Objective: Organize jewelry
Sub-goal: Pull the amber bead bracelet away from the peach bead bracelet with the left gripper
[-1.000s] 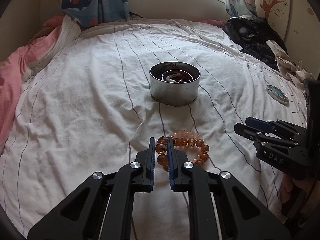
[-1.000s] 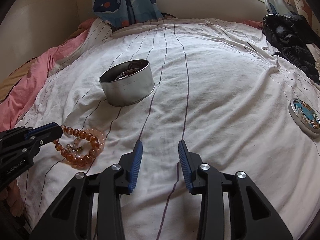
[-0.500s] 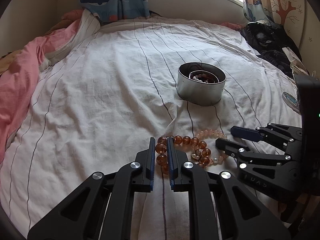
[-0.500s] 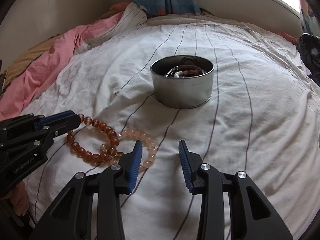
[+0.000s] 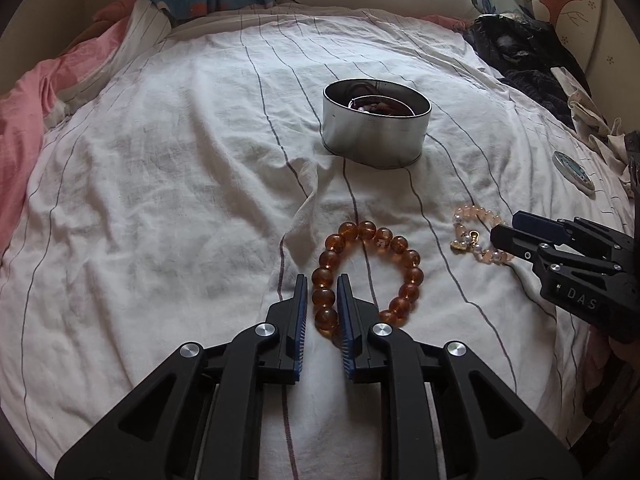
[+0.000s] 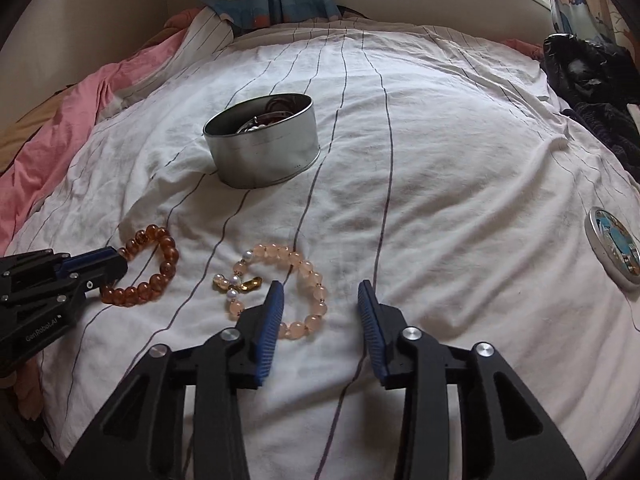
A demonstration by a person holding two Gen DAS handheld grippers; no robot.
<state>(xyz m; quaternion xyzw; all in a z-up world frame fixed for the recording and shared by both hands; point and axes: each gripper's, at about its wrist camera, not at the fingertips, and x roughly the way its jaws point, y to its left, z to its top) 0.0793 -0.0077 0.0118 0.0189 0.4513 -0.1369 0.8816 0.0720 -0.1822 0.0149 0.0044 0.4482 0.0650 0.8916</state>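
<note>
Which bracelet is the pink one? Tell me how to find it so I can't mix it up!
Start at the round silver tin on the white striped bedsheet. Two bracelets lie nearer than it: the pink bracelet is at the right gripper, whose open fingers sit over its right side. Its beads are pale and small, with white pearls and a gold charm, while the amber bracelet beside it has bigger orange-brown beads.

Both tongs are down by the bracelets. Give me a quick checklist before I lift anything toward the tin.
1. Left tongs closed on amber bracelet: ok, beads sit between the fingers.
2. Right tongs around pink bracelet: not ok, open, one finger over the loop.
3. Bracelets untangled: ok, lying apart.
4. Tin uncovered: ok, jewelry already inside.
5. Lid out of the way: ok, far right.
6. Grip firmness: cannot tell.
</note>
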